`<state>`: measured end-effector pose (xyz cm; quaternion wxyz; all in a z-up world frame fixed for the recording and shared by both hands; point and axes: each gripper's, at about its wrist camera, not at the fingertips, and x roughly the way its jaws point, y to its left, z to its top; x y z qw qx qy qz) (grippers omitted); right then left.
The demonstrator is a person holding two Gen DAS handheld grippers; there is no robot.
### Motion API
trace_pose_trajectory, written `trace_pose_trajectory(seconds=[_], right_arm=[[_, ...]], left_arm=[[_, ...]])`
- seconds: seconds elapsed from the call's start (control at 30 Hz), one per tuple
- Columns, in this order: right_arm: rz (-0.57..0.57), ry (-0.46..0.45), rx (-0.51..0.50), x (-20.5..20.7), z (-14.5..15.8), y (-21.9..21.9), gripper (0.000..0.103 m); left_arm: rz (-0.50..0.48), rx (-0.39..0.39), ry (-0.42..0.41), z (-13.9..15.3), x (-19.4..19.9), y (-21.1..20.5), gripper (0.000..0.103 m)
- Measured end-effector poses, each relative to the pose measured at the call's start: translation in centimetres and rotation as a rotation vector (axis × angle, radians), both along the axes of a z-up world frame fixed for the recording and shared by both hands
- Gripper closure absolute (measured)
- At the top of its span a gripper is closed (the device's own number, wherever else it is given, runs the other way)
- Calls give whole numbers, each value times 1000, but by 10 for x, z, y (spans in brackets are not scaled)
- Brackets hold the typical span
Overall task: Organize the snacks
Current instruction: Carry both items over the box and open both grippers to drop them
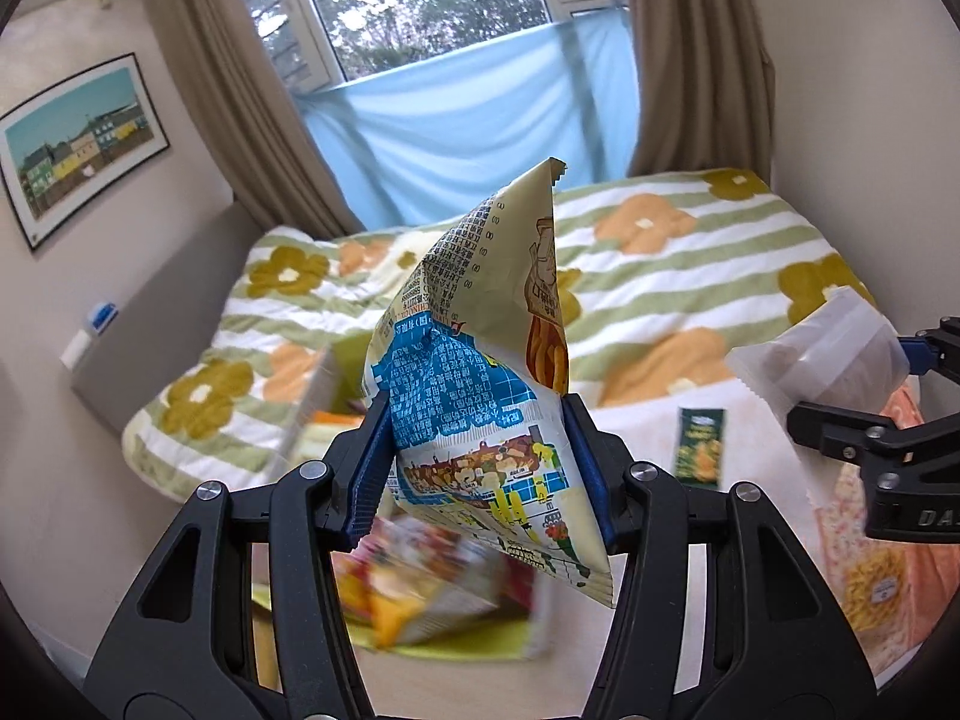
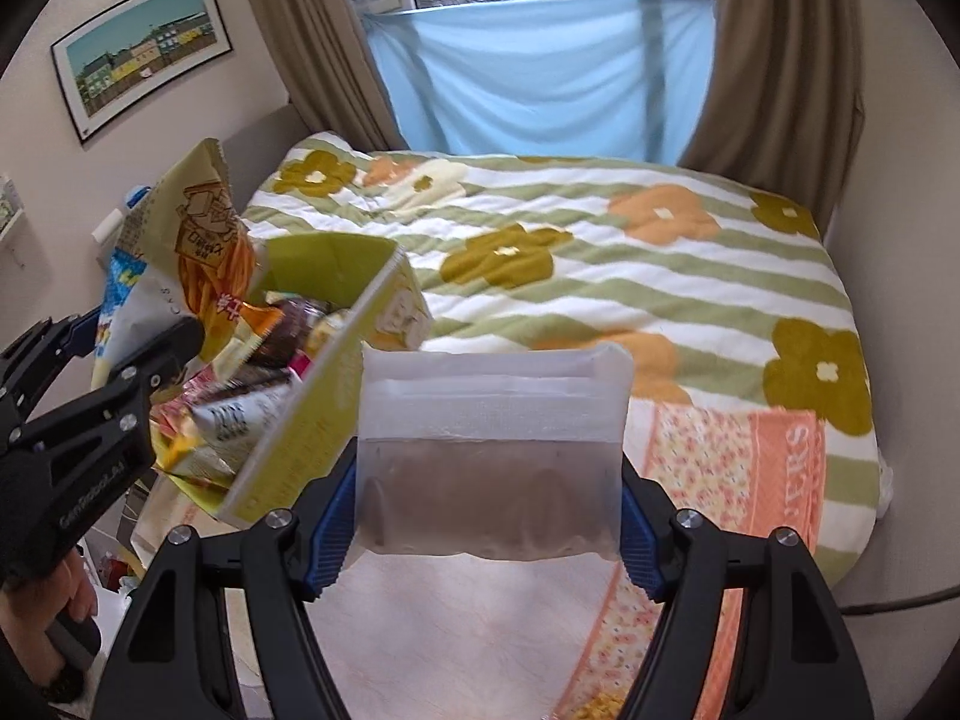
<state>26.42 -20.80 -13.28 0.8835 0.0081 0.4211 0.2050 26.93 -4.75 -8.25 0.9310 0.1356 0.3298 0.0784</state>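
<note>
My left gripper [image 1: 480,468] is shut on a cream and blue snack bag [image 1: 480,384] with printed text and a fries picture, held up above a yellow-green box [image 2: 324,384] that holds several snack packets [image 2: 240,414]. The same bag [image 2: 198,240] and the left gripper [image 2: 120,360] show at the left of the right wrist view. My right gripper [image 2: 489,516] is shut on a frosted clear pouch [image 2: 489,456] with brown contents, held beside the box. That pouch [image 1: 828,348] shows at the right of the left wrist view.
A bed with a flowered green-striped blanket [image 2: 600,252] fills the back. An orange floral cloth [image 2: 720,468] lies at the near right. A small green packet [image 1: 699,447] and a pasta bag [image 1: 876,594] lie on it. Curtains and a window stand behind.
</note>
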Motion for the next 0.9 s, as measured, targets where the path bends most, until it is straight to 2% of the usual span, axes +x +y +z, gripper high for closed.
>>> trace_pose_trajectory(seconds=[0.17,0.3,0.57,0.73,0.77,0.8,0.83,0.87,0.9], right_arm=[[27,-43,13,9,21,41,34],[26,-36,39,22,26,79,34],[-2,11,54,50,13,150,34],[-54,56,50,63,-2,181,34],[-67,69,47,66,-6,186,34],[-76,77,46,67,-8,188,34],[-89,87,44,68,-12,190,34],[-98,95,44,69,-14,192,34],[-106,103,44,70,-16,194,34]], left_arm=[[-11,21,3,9,27,50,53],[-27,26,36,7,52,90,53],[-109,1,121,-19,107,153,53],[-168,-9,193,-41,136,172,52],[-177,-9,209,-46,142,175,50],[-186,-6,219,-49,145,176,43],[-194,-2,231,-54,147,176,30],[-208,1,245,-59,151,176,23],[-217,0,250,-61,152,177,7]])
